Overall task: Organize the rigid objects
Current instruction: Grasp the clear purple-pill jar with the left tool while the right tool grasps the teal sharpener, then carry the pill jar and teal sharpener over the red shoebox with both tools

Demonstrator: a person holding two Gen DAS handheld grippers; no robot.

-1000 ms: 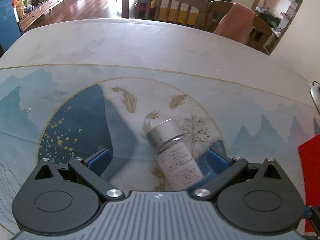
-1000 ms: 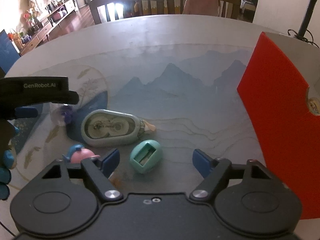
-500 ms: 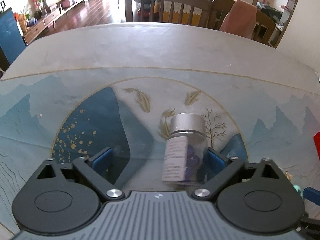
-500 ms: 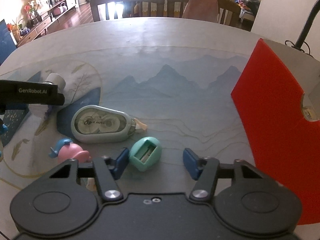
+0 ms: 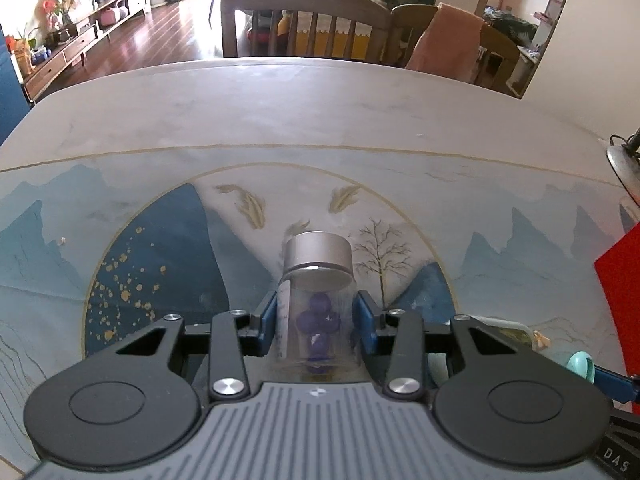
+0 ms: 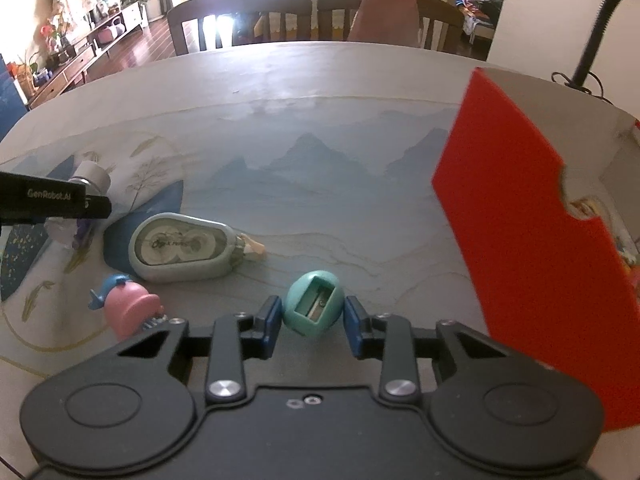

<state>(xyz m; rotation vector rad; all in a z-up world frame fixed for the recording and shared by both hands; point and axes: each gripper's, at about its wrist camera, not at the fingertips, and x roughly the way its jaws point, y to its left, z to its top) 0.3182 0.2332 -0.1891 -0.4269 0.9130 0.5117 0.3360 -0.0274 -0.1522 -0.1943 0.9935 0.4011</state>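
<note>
A clear glass bottle (image 5: 316,280) with a silver cap and purple beads inside stands between the blue pads of my left gripper (image 5: 316,320). The jaws are closing and both pads rest against its sides. From the right wrist the same bottle (image 6: 90,176) shows at the far left, partly behind the left gripper's black finger. A teal egg-shaped pencil sharpener (image 6: 314,310) sits between the pads of my right gripper (image 6: 313,320). Those jaws are closing too, and the pads touch it on both sides.
A pale green correction tape dispenser (image 6: 182,246) and a pink whale toy (image 6: 128,308) lie left of the sharpener on the painted mat (image 6: 320,184). A tall red box (image 6: 532,272) stands close on the right. Chairs (image 5: 304,24) line the table's far edge.
Both grippers went from wide open to closed around their objects. The bottle, lying tilted a second ago, now stands centred between the left pads. The sharpener now sits centred between the right pads.
</note>
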